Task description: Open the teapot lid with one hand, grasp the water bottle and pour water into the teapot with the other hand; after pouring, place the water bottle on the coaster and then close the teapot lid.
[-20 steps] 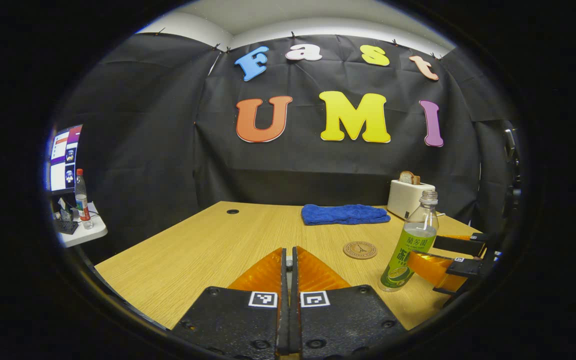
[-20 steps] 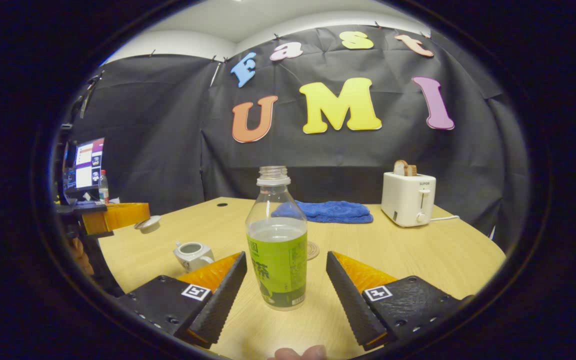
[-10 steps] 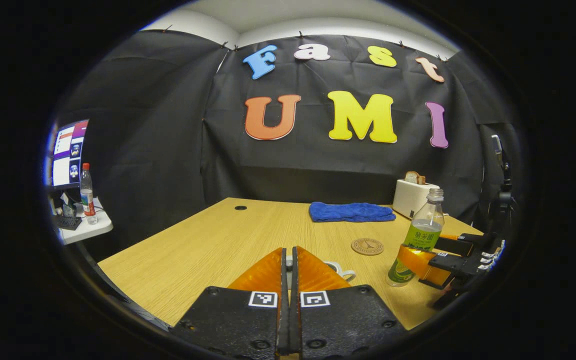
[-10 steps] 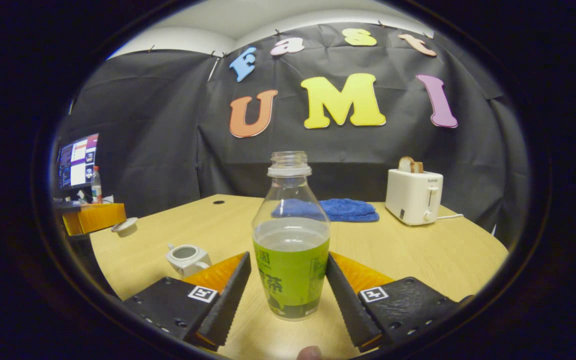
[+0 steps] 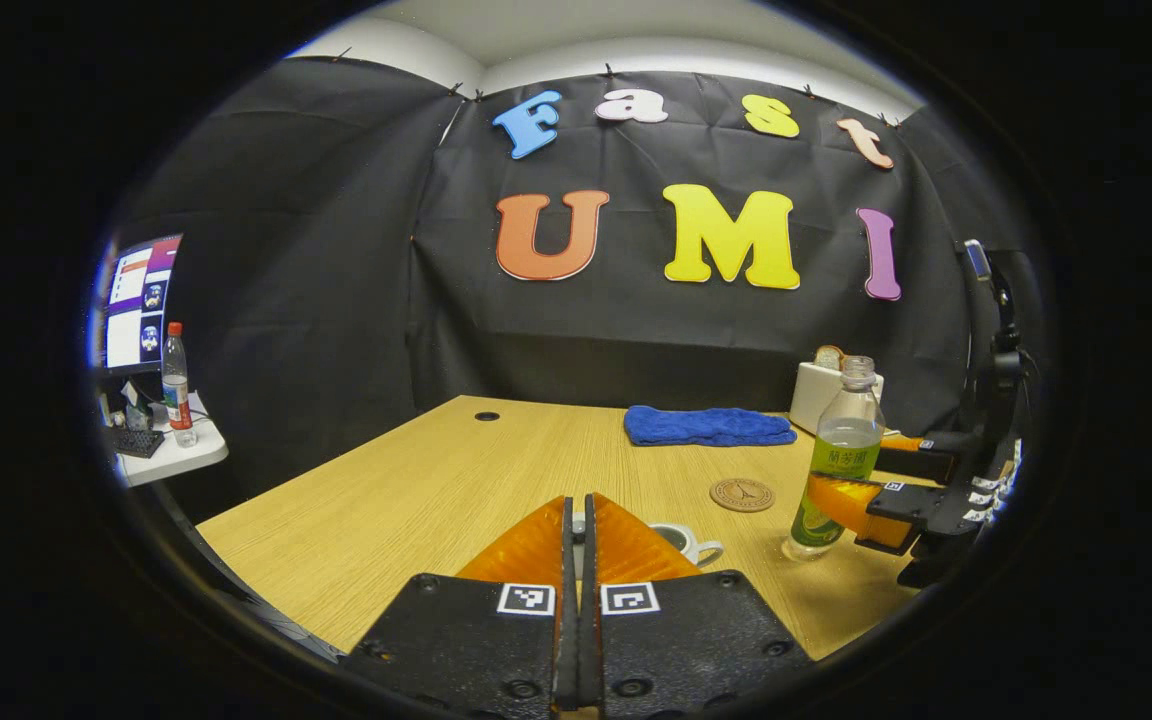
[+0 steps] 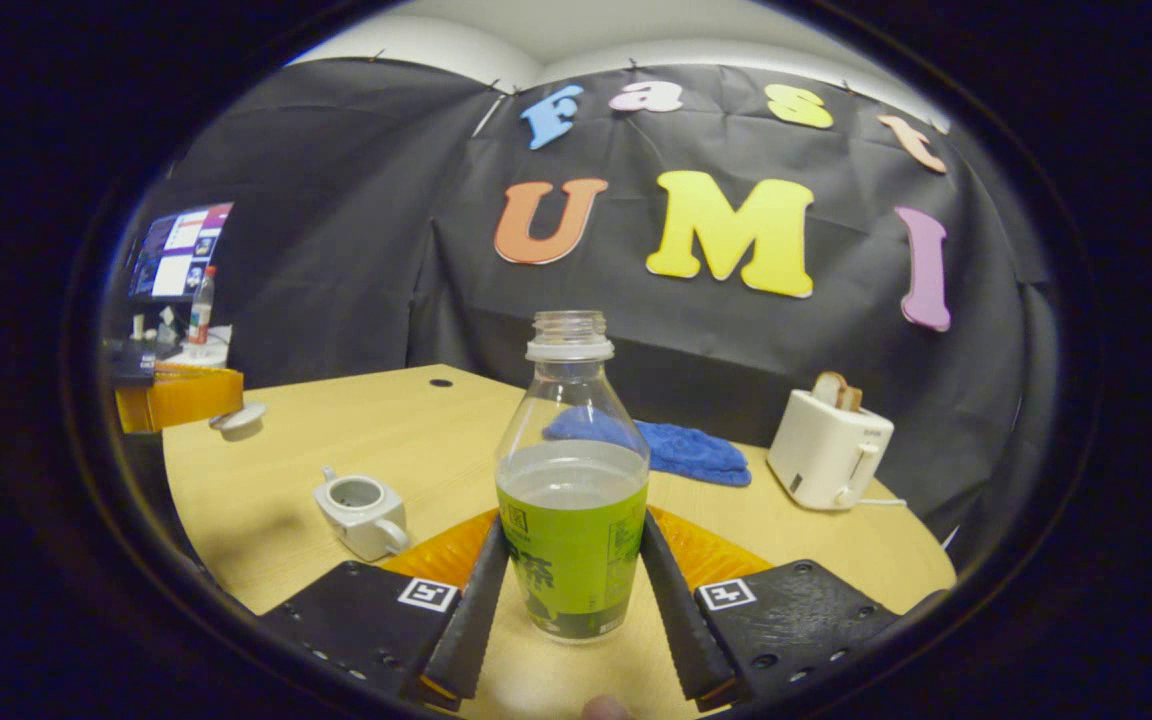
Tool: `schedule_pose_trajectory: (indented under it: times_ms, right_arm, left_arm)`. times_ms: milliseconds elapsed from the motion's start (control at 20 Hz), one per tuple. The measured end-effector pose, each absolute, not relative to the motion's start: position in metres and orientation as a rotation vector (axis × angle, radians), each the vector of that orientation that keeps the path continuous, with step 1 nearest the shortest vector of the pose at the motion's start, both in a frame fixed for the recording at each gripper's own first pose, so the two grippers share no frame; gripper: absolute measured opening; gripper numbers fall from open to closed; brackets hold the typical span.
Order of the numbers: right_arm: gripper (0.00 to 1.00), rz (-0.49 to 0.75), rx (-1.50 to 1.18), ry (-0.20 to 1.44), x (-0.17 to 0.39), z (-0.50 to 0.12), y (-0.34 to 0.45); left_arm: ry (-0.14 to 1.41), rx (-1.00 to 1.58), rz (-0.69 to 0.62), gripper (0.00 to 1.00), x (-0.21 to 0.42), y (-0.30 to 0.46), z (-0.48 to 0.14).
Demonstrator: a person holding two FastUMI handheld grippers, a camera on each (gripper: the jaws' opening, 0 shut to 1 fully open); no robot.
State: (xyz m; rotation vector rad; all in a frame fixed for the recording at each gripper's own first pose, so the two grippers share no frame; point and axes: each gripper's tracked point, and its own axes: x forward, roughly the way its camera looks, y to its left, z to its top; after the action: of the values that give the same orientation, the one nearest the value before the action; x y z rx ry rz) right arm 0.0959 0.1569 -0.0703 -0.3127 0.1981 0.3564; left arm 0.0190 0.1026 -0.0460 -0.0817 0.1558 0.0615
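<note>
Right gripper [image 6: 568,590] now clamps the water bottle [image 6: 572,500], lifted off the counter [image 6: 266,500]; left gripper [image 5: 577,560] stays pinching the teapot lid [image 6: 239,420].

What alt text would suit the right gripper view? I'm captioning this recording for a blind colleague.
The right gripper clamps an uncapped, green-labelled water bottle, about half full, over a wooden table. An open white teapot sits to the left, its lid held by the left gripper; a blue towel and a toaster lie behind.

Green-labelled clear water bottle [image 6: 572,500], white teapot [image 6: 361,512], blue towel [image 5: 707,426].
</note>
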Motion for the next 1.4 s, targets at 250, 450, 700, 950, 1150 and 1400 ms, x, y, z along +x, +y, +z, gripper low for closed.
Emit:
schedule_pose_trajectory:
  times_ms: [250,450,700,950,1150,1400]
  right_arm:
    - [0.73,0.363,-0.671,0.147,0.125,-0.063,0.159]
    - [0.72,0.369,-0.891,0.091,0.134,-0.068,0.167]
    - [0.72,0.368,-1.128,-0.001,0.141,-0.071,0.177]
    - [0.72,0.35,-1.356,-0.129,0.143,-0.067,0.191]
    - [0.72,0.369,-1.477,-0.19,0.14,-0.069,0.2]
    - [0.72,0.369,-1.642,-0.269,0.144,-0.068,0.213]
  left_arm:
    - [0.151,-0.083,0.072,0.03,0.028,0.119,-0.041]
    - [0.145,-0.097,0.066,0.03,0.035,0.126,-0.044]
    - [0.131,-0.099,0.062,0.03,0.037,0.132,-0.047]
    - [0.123,-0.085,0.071,0.02,0.036,0.138,-0.046]
    - [0.126,-0.096,0.092,0.03,0.032,0.152,-0.047]
    - [0.122,-0.09,0.098,0.03,0.03,0.158,-0.046]
